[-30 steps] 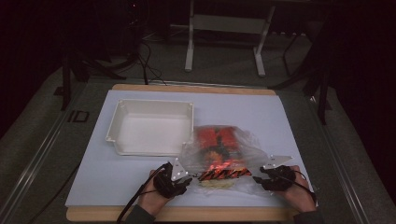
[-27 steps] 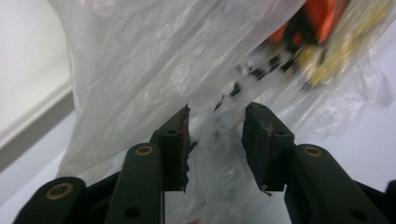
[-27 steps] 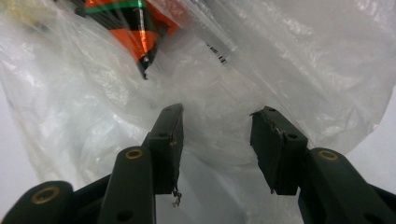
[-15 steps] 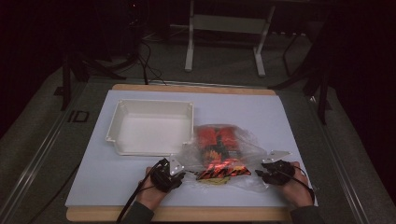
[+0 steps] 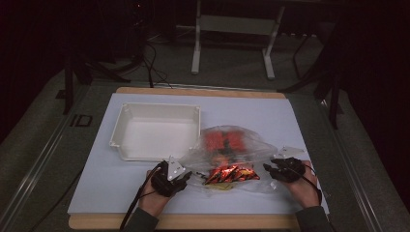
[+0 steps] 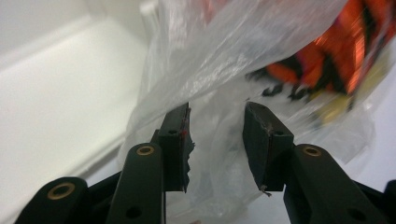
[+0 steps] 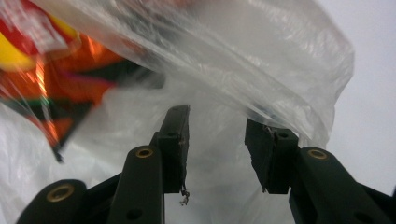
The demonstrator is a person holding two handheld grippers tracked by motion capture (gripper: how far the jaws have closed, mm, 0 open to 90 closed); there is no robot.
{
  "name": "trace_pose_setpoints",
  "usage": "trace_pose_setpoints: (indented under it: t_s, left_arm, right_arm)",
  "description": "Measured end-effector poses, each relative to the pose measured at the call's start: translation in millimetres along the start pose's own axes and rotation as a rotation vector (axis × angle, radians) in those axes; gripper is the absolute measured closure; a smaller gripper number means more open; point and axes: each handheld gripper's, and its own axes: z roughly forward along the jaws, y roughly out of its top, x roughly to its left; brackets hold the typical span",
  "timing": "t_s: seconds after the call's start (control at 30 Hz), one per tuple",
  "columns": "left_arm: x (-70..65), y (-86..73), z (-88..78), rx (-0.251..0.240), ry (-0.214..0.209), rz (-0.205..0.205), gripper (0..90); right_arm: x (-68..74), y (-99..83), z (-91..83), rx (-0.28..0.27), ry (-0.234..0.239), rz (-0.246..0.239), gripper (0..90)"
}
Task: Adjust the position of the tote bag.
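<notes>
High view | plastic bag (image 5: 232,154) lies diagonally | left gripper (image 5: 181,178), right gripper (image 5: 271,170) spread

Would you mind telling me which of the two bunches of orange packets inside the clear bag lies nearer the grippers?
The shiny orange bunch at the bag's near end, lying between the left gripper and right gripper; the duller red-orange bunch sits farther back, beside the white tray.

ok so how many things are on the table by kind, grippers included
white tray: 1
clear plastic bag with orange-red packets inside (too bunched to count): 1
grippers: 2, the left gripper and the right gripper, each with fingers apart at the bag's edge
total: 4
</notes>
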Motion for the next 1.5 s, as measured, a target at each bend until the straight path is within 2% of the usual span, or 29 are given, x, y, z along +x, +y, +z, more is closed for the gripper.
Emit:
trace_pose_setpoints:
  t_s: [0.17, 0.43, 0.6, 0.77, 0.83, 1.03, 1.2, 1.27, 1.33, 1.37, 1.5]
  left_arm:
    - [0.3, 11.6, -0.7, -0.021, -0.004, 0.017, 61.8]
    - [1.8, 33.0, 4.8, -0.063, 0.028, 0.02, 61.4]
    - [7.1, 50.5, 12.8, -0.063, 0.092, 0.019, 61.5]
    - [15.7, 58.2, 24.3, -0.03, 0.149, -0.013, 62.1]
    - [17.6, 58.8, 26.9, -0.029, 0.157, -0.033, 62.3]
    - [18.8, 61.3, 30.4, -0.023, 0.173, -0.035, 62.3]
    - [28.4, 61.8, 29.3, -0.037, 0.177, -0.083, 62.1]
    - [32.8, 61.4, 27.6, -0.034, 0.179, -0.101, 62.1]
    - [35.3, 61.2, 25.2, -0.036, 0.169, -0.124, 61.6]
    - [34.4, 61.4, 23.1, -0.037, 0.15, -0.124, 60.7]
    - [26.4, 61.9, 12.2, -0.058, 0.063, -0.08, 54.8]
  right_arm:
    - [-3.5, 6.5, -3.4, -0.026, -0.012, 0.01, 59.5]
    - [-6.8, 16.9, -1.3, -0.056, -0.032, 0.025, 59.5]
    - [-11.7, 26.1, -2.0, -0.076, -0.034, 0.04, 59.5]
    - [-14.4, 32.2, 4.3, -0.068, -0.028, 0.049, 58.9]
    - [-15.0, 34.0, 8.6, -0.064, -0.02, 0.058, 57.4]
    - [-11.3, 43.4, 16.8, -0.091, 0.029, 0.073, 49.0]
    - [-11.4, 50.8, 24.0, -0.094, 0.059, 0.1, 42.5]
    - [-11.4, 51.8, 29.3, -0.077, 0.076, 0.115, 42.0]
    - [-10.2, 52.0, 34.1, -0.059, 0.074, 0.105, 45.0]
    - [-9.4, 52.0, 35.4, -0.052, 0.073, 0.101, 50.5]
    - [-7.3, 52.8, 33.5, -0.063, 0.073, 0.078, 71.5]
